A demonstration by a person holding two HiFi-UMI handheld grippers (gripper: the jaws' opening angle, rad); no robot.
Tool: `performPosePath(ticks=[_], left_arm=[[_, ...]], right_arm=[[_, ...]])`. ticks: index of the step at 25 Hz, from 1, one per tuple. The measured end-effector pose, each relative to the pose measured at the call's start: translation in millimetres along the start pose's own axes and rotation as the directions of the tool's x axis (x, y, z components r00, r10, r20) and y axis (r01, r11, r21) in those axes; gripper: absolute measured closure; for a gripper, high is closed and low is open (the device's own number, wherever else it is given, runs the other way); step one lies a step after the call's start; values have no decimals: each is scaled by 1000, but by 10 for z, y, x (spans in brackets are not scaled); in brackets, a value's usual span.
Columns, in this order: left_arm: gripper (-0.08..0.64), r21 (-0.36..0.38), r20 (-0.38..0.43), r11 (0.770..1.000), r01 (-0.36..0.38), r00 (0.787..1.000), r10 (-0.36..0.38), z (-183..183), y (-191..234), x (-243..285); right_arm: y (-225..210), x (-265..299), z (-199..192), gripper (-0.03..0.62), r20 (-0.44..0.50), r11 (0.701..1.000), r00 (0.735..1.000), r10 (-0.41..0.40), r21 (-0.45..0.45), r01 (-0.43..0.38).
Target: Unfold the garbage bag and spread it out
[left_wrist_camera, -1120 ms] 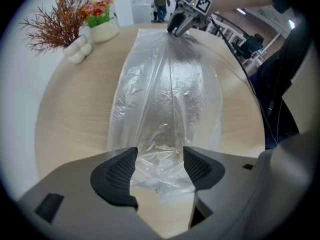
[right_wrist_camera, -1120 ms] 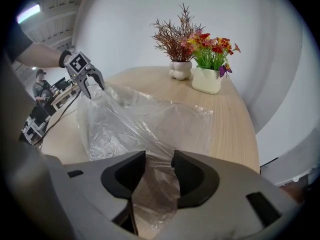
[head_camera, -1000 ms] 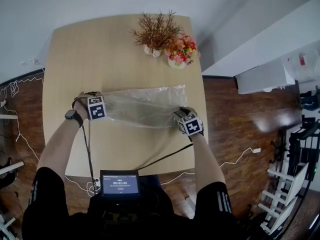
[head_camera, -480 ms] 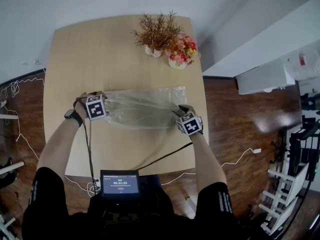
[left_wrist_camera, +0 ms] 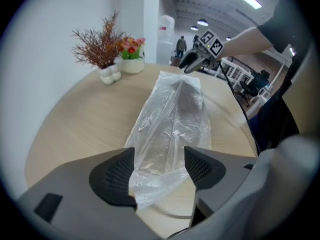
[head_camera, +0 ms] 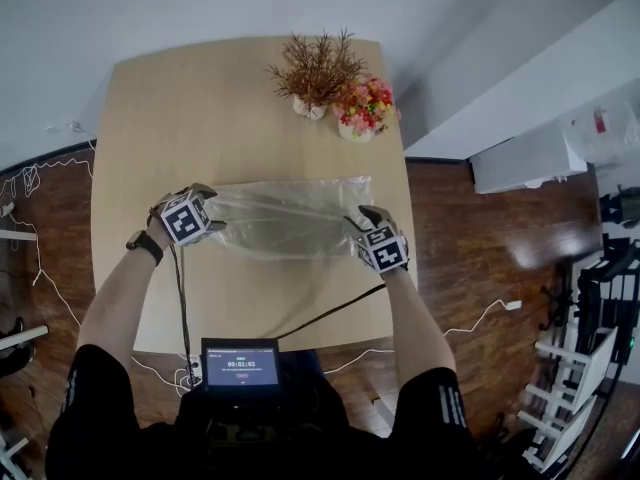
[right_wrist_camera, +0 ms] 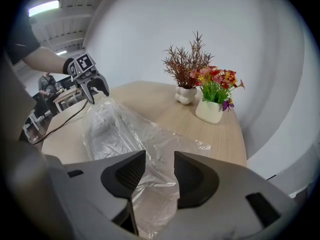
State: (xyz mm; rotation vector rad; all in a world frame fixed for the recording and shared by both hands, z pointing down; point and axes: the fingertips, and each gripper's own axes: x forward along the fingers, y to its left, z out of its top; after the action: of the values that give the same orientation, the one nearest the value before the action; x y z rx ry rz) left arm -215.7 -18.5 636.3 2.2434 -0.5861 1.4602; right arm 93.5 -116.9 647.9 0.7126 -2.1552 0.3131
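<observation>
Only print in sight is on the small screen [head_camera: 240, 366] low in the head view. It shows a row of timer digits, too small to read surely. Nothing else legible.

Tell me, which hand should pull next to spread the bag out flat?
Probably the left. The left gripper and right gripper each pinch an end of the garbage bag, but the left has bare table beyond it, while the right sits at the table's edge.
</observation>
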Motion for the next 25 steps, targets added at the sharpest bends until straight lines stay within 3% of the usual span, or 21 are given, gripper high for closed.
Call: performPosePath(ticks=[6,9,15,25], left_arm=[[238,-25,38,1000,-17,999,18,-23,-62,-158],[238,-58,72,997,-45,996,49,-6,-71,-263],[238,-114,133,990,-81,986,96,-4,-192,-432],[238,-159,220,984,-79,969,114,-63,-499,-670]], right_arm=[[116,-86,105,382,25,1000,1000,1,17,-2],[163,-142,177,425,59,1000,998,-8,16,7],[326,-313,332,437,120,999,993,-9,46,3],[693,-622,503,469,199,994,979,-33,108,12]])
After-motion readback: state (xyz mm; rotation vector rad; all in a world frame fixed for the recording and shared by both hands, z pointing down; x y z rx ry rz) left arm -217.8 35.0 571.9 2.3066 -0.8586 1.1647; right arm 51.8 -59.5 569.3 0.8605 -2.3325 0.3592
